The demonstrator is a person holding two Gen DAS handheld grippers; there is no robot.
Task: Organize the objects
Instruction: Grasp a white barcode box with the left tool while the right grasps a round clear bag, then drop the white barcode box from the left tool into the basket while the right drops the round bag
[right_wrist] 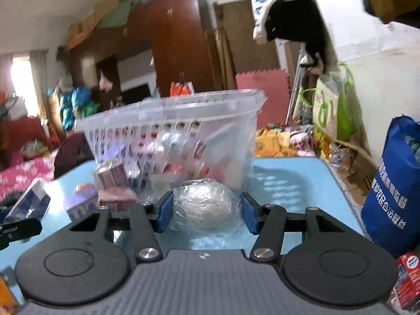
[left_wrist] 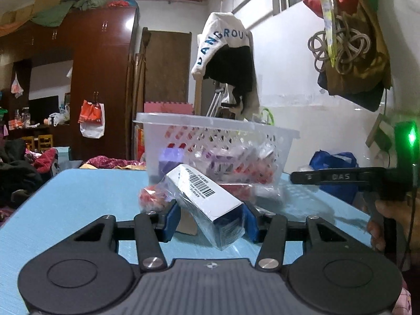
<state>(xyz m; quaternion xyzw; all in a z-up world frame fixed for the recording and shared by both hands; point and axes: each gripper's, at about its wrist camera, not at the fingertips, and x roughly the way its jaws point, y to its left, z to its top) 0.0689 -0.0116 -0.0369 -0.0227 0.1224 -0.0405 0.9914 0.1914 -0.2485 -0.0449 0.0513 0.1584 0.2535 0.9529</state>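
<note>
My left gripper is shut on a white and dark blue box in clear wrap with a barcode on top, held tilted just above the blue table. Behind it stands a clear plastic basket holding several small packets. My right gripper has its blue pads on both sides of a whitish round lump in clear plastic, in front of the same basket. The boxed item in my left gripper also shows at the left edge of the right wrist view.
Small boxes, purple and pink, lie left of the basket. A red wrapped piece lies by my left fingers. A blue bag stands at the table's right edge. A red box is at the near right.
</note>
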